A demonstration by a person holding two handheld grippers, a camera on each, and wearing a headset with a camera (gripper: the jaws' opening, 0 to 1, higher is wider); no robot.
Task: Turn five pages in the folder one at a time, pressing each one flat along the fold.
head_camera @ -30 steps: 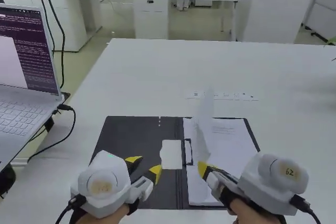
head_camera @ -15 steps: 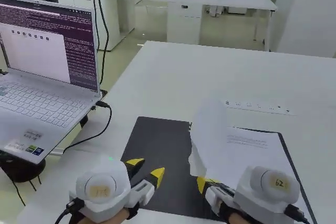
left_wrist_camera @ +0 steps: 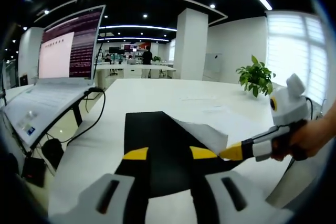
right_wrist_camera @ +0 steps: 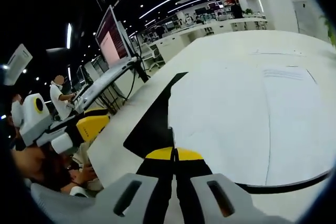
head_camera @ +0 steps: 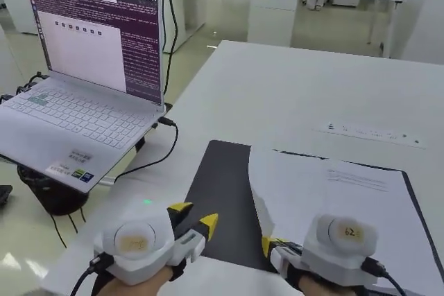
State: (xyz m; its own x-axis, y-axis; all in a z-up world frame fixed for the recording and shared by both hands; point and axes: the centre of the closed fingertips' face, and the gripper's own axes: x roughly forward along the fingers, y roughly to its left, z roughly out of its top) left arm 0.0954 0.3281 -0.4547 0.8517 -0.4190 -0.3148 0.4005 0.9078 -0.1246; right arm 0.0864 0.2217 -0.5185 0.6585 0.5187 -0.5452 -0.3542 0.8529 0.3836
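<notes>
Black folder [head_camera: 222,178] ahead of the left hand-held gripper [head_camera: 194,217]. White page [head_camera: 298,185] with faint grey print at the right hand-held gripper [head_camera: 267,244]. Both hand-held grippers: white bodies, black jaws, yellow tips. White counter [head_camera: 277,95]. Silver laptop [head_camera: 76,116], purple screen, left of both.

Both grippers sit low and close in to the person's body, side by side and pointing forward. The left gripper [head_camera: 194,217] is level, its yellow-tipped jaws standing apart with a clear gap between them (its own view [left_wrist_camera: 169,153] shows the same). The right gripper [head_camera: 266,243] has its jaws pressed together, pinched on the corner of a page [head_camera: 291,192]. Seen from the left gripper view, the right hand [left_wrist_camera: 310,136] is wrapped around that gripper's handle, its tip angled toward the left gripper.
</notes>
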